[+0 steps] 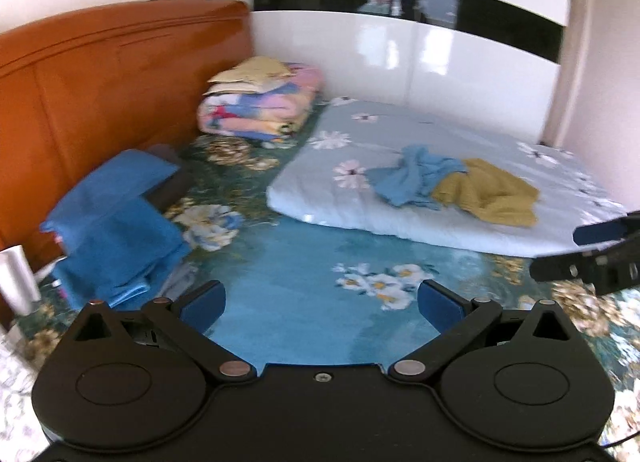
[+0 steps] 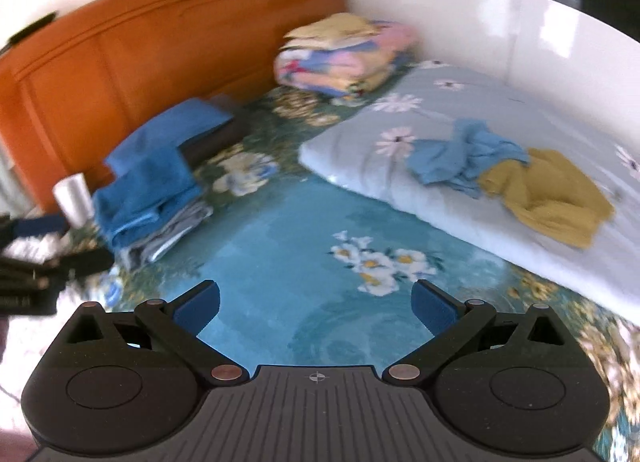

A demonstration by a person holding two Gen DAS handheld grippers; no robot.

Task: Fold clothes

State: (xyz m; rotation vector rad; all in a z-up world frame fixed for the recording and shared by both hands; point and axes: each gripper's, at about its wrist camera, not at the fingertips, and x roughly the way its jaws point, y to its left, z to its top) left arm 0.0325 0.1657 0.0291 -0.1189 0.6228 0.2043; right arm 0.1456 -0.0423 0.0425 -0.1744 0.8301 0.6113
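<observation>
Clothes lie in one loose heap on the pale floral quilt [image 1: 400, 133]: one blue garment [image 1: 412, 177] touching one mustard garment [image 1: 492, 191]. One folded blue stack [image 1: 120, 221] sits near the orange headboard [image 1: 100, 73]. Left claw [image 1: 322, 302] and right claw [image 2: 316, 300] are both spread, empty, over the bed.

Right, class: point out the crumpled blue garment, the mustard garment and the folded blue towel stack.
crumpled blue garment [image 1: 416, 175], left wrist view, middle folds.
mustard garment [image 1: 490, 191], left wrist view, centre of the heap.
folded blue towel stack [image 2: 150, 185], right wrist view, top layer.
</observation>
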